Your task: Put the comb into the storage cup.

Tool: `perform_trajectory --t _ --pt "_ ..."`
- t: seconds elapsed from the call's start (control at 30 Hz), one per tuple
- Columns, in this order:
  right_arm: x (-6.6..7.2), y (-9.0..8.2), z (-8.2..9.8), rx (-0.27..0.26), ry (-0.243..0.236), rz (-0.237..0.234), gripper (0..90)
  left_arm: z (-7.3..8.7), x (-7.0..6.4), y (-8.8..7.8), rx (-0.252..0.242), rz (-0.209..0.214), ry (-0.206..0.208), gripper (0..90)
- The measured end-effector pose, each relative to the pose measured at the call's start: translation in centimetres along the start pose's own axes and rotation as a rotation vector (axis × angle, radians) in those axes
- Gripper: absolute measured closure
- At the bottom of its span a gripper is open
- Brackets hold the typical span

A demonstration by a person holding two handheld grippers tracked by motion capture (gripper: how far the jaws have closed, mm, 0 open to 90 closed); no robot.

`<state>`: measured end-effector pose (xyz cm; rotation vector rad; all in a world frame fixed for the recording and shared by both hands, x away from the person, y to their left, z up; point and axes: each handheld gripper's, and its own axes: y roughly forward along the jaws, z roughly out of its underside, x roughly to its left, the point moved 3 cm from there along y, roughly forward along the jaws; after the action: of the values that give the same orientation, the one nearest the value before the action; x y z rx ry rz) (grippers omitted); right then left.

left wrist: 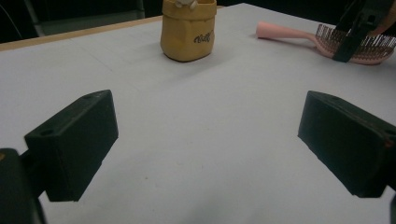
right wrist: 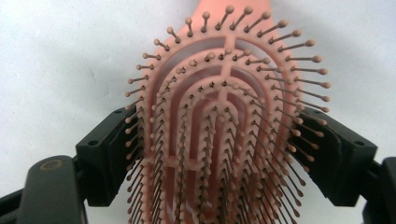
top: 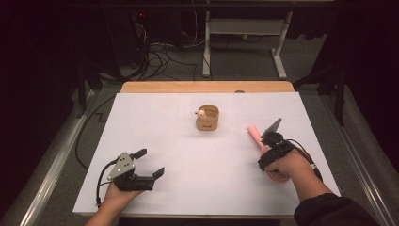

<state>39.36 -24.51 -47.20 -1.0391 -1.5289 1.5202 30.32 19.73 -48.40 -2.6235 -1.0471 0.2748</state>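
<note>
On white table: 1 pink hairbrush pinched by right tongs, 1 yellow pot, left tongs spread.

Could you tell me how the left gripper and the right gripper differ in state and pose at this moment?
The left gripper has its jaws spread wide with only bare white table between them, while the right gripper has its jaws on either side of the pink hairbrush, against the bristled head. The left gripper sits apart from any object; the right gripper is over the brush head, whose handle points toward the yellow pot. Both are hand-held low over the table.
</note>
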Motion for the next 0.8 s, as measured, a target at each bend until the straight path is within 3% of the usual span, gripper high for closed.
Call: perform_trajectory --t 0.27,0.6,0.67,0.77,0.8 --pt "0.00 0.03 -0.40 0.038 -0.002 0.002 18.9 0.04 -0.03 0.02 0.005 0.003 0.003 5.8" --pt "0.00 0.07 -0.39 0.032 -0.017 0.004 17.6 0.05 0.20 0.00 -0.006 -0.009 -0.001 5.6" --pt "-0.01 0.08 -0.37 0.030 -0.019 0.002 17.6 -0.01 0.31 -0.11 -0.019 -0.011 -0.014 4.7" --pt "-0.04 0.08 -0.25 0.017 -0.018 0.000 18.4 -0.15 0.78 -0.37 -0.053 -0.004 -0.084 2.4" --pt "-0.04 0.08 -0.25 0.017 -0.018 0.000 18.4 -0.18 0.94 -0.48 -0.065 -0.010 -0.090 2.4"
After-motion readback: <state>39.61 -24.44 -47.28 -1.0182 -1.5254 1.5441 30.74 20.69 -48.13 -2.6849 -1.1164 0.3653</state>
